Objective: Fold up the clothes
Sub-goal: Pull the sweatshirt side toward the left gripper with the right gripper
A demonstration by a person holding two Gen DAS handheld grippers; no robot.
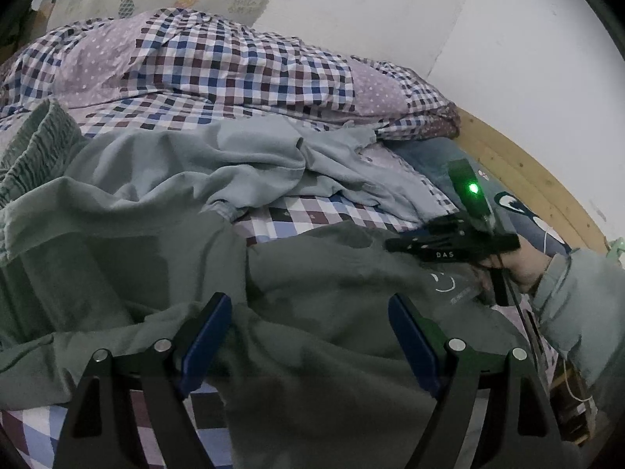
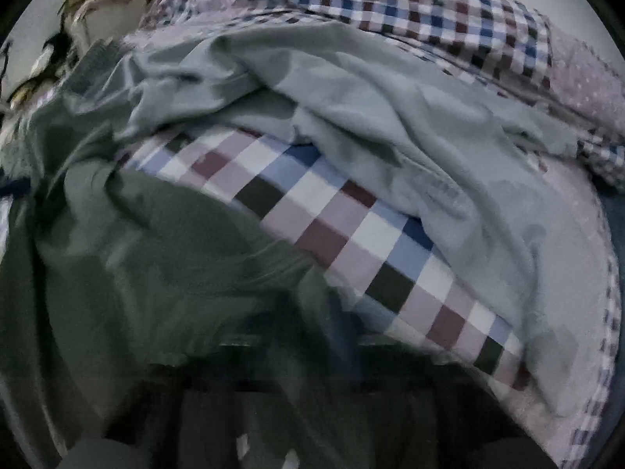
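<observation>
A dark green garment [image 1: 320,285] with a small white smile print lies crumpled across the checked bed sheet [image 1: 297,215]. My left gripper [image 1: 312,336] hovers low over its near part, open, with the blue pads [image 1: 211,336] wide apart and cloth lying between them. At the right, a hand in a pale sleeve holds my right gripper [image 1: 422,244] at the garment's far edge. The right wrist view is blurred; the dark green garment [image 2: 164,258] bunches up into my right gripper [image 2: 312,320], which looks shut on it. A paler grey-green garment [image 1: 273,156] [image 2: 390,136] lies rumpled behind.
A folded checked quilt [image 1: 215,58] is heaped at the back of the bed against a white wall [image 1: 429,11]. A wooden bed frame [image 1: 527,179] runs along the right. A ribbed green waistband [image 1: 39,144] lies at the far left.
</observation>
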